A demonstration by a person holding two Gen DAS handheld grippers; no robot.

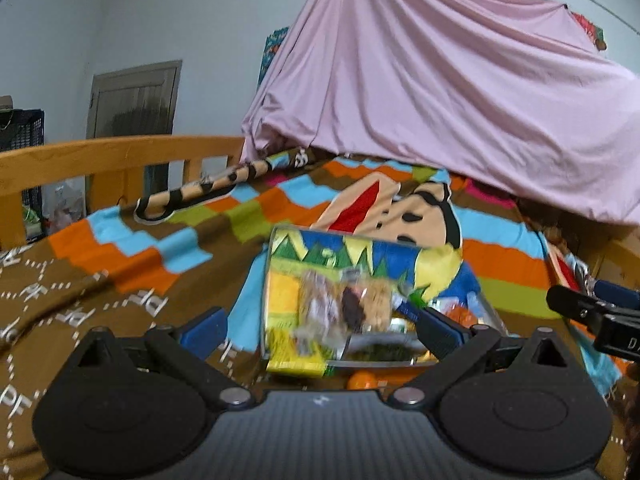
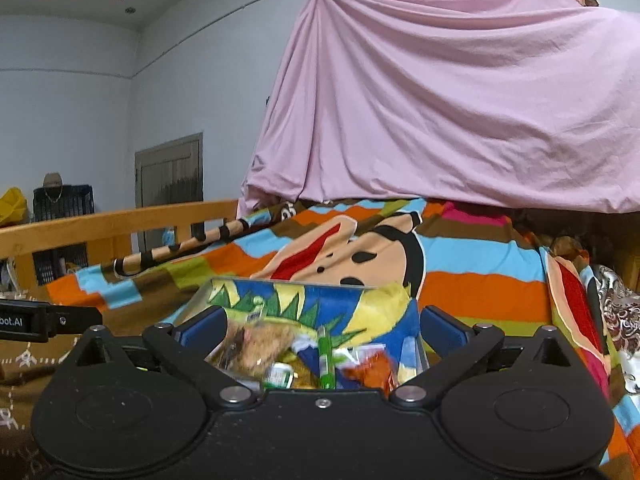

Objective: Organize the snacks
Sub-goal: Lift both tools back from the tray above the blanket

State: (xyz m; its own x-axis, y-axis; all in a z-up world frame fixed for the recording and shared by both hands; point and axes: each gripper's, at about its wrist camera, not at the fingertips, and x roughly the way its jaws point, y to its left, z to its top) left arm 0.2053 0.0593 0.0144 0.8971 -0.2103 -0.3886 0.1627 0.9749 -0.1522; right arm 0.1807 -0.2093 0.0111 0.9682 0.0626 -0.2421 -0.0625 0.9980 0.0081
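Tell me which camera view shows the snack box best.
The left wrist view: the snack box shows its whole front rim and most of the packets inside, though blurred. In the right wrist view the box sits low, its near part hidden behind the gripper body.

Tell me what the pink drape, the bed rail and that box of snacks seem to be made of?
Pink drape: thin matte woven cloth, hanging in soft folds. Bed rail: varnished wood, honey-coloured with a slight sheen. Snack box: probably clear plastic, since the printed lining shows through its walls; blur leaves this uncertain.
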